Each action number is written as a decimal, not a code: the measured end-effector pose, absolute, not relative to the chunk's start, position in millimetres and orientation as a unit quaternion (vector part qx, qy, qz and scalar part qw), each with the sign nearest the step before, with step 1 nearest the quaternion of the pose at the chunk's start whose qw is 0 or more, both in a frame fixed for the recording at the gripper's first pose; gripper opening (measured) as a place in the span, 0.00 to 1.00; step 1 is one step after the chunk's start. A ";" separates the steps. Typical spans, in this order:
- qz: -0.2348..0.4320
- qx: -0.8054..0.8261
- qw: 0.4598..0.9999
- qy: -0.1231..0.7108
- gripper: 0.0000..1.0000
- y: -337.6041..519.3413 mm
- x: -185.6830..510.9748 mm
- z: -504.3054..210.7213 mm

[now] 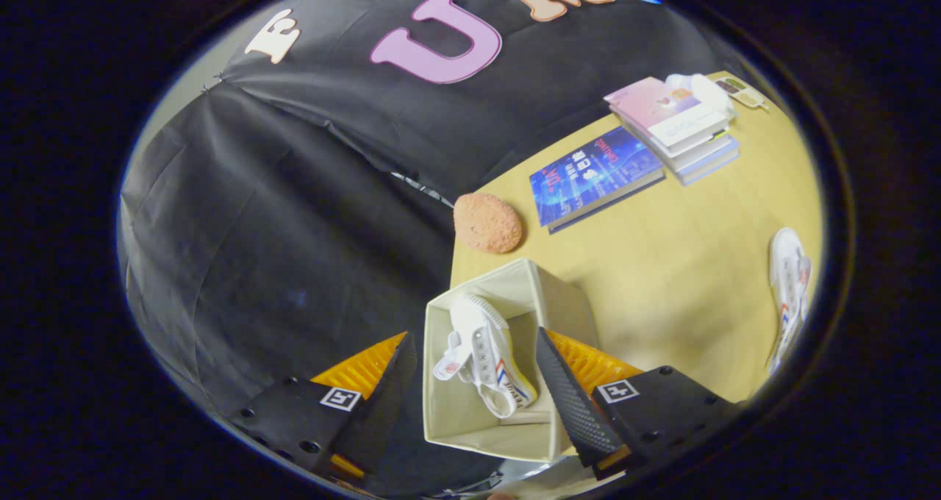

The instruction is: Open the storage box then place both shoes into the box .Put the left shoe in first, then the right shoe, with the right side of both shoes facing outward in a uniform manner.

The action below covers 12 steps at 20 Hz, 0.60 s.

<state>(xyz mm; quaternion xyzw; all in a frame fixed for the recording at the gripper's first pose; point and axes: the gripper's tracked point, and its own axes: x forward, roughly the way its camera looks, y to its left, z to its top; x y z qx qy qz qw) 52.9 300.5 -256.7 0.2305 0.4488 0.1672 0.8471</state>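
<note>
1. While we hang above the corner of the table (684, 279), that pale wooden top is the biggest thing ahead of us, running away beyond the fingers toward the dark cloth wall.

2. Next down, we've got the box (507, 423) right under us, lid out of the way, its open mouth sitting between our two fingers at the table's near corner.

3. Books now: a blue book (595, 176) lies flat on the far side of the table, with a stack of books (680, 129) just beyond it. They play no part for us.

4. Inside the box, the first shoe (481, 353) is already down, lying tilted with its sole toward the far wall of the box and its laces facing up at us. So we judge step one done.

5. Here's what matters: the second shoe (788, 294) lies on the table well off to our right, well apart from the box, its long axis running roughly toward and away from us. We reckon the next move is a swing right and a turn to straddle it across its width.

6. A fuzzy orange ball (487, 223) sits just beyond the box, near the table's edge.

7. Smallest of all, our gripper (474, 368): fingers spread wide, holding nothing, straddling the box mouth.
</note>
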 end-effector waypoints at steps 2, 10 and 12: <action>0.157 0.215 0.855 0.445 1.00 265.7 48.3 -250.8; 0.071 0.107 0.871 0.474 1.00 105.5 8.5 -274.1; 0.040 0.075 0.874 0.479 1.00 68.3 -0.3 -281.8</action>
